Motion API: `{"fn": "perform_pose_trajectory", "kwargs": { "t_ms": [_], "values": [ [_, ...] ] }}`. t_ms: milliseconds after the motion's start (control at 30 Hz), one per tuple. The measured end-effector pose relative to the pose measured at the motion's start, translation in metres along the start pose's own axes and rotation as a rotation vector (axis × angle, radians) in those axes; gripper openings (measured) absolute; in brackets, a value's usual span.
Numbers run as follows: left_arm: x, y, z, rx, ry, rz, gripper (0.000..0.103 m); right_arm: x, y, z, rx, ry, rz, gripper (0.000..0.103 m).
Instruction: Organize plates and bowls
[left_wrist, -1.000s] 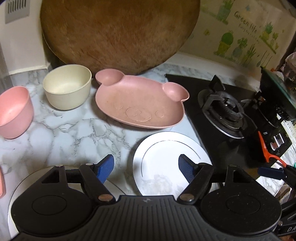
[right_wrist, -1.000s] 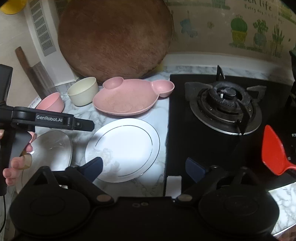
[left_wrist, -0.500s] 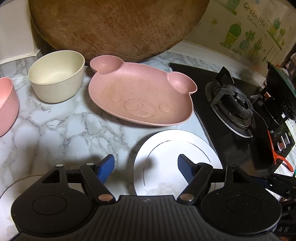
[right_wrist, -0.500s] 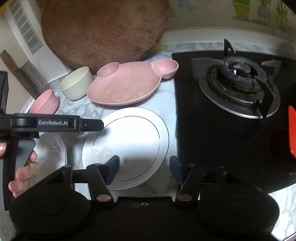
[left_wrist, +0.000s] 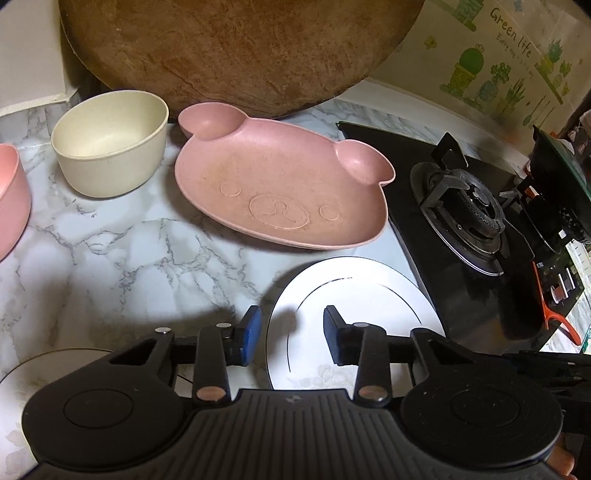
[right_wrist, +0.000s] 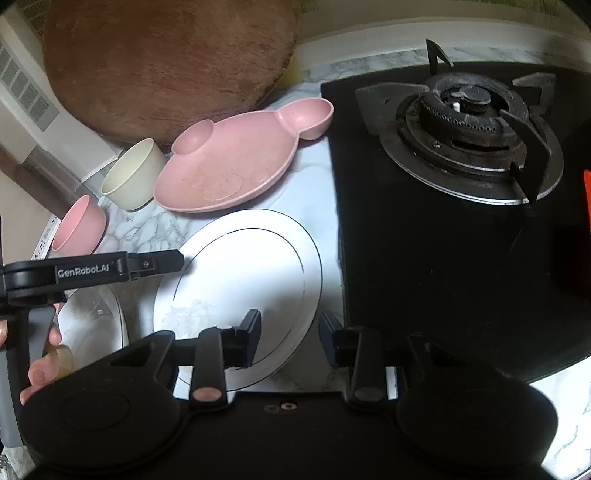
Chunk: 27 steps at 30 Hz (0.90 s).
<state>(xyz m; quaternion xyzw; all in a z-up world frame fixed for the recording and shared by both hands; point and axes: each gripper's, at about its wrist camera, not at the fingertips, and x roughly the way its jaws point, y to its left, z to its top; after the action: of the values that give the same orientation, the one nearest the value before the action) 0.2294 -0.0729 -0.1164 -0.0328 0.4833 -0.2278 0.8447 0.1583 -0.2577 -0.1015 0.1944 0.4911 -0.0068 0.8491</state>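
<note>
A pink bear-shaped plate (left_wrist: 284, 192) (right_wrist: 229, 166) lies on the marble counter. A cream bowl (left_wrist: 109, 142) (right_wrist: 131, 179) and a pink bowl (left_wrist: 9, 199) (right_wrist: 79, 227) stand to its left. A white plate (left_wrist: 354, 306) (right_wrist: 243, 299) lies in front of the pink plate, and a second white plate (left_wrist: 44, 373) (right_wrist: 92, 328) lies further left. My left gripper (left_wrist: 290, 338) is open and empty, astride the white plate's left rim. My right gripper (right_wrist: 290, 338) is open and empty over that plate's right rim.
A big round wooden board (left_wrist: 229, 48) leans on the back wall behind the bowls. A black gas hob with a burner (right_wrist: 469, 125) fills the right side. A red utensil (left_wrist: 554, 306) lies at the hob's far right edge.
Both grippers have moved forward and lower toward the white plate. Both sets of jaws have narrowed but stay open. The dishes have not moved.
</note>
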Motion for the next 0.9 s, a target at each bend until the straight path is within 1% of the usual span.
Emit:
{"fn": "perform_pose_trajectory", "kwargs": {
  "t_ms": [100,233,267,300,333,400,467,633,800,900],
  "values": [
    [0.001,0.001,-0.001,0.002,0.006,-0.004,0.035,0.003,-0.005,0.000,0.025,0.019,-0.008,0.036],
    [0.004,0.004,-0.002,-0.010,0.016,-0.006,0.033,0.007,-0.013,0.002,0.082,0.041,0.014,0.032],
    [0.005,0.005,-0.002,-0.016,0.018,-0.008,0.032,0.008,-0.015,0.003,0.100,0.046,0.024,0.030],
    [0.006,0.006,-0.002,-0.024,0.020,-0.014,0.029,0.009,-0.017,0.004,0.118,0.051,0.035,0.028],
    [0.007,0.007,-0.002,-0.032,0.023,-0.019,0.028,0.011,-0.019,0.005,0.136,0.057,0.042,0.027],
    [0.008,0.009,-0.002,-0.044,0.025,-0.022,0.026,0.013,-0.023,0.006,0.161,0.062,0.053,0.022],
    [0.008,0.010,-0.001,-0.050,0.026,-0.021,0.023,0.014,-0.025,0.007,0.181,0.063,0.057,0.019],
    [0.010,0.016,-0.001,-0.073,0.033,-0.030,0.017,0.015,-0.028,0.008,0.191,0.056,0.053,0.017],
    [0.012,0.020,-0.001,-0.091,0.041,-0.044,0.014,0.015,-0.031,0.007,0.204,0.051,0.064,0.009],
    [0.012,0.021,-0.001,-0.093,0.037,-0.042,0.012,0.015,-0.030,0.007,0.199,0.046,0.063,0.009]
  ]
}}
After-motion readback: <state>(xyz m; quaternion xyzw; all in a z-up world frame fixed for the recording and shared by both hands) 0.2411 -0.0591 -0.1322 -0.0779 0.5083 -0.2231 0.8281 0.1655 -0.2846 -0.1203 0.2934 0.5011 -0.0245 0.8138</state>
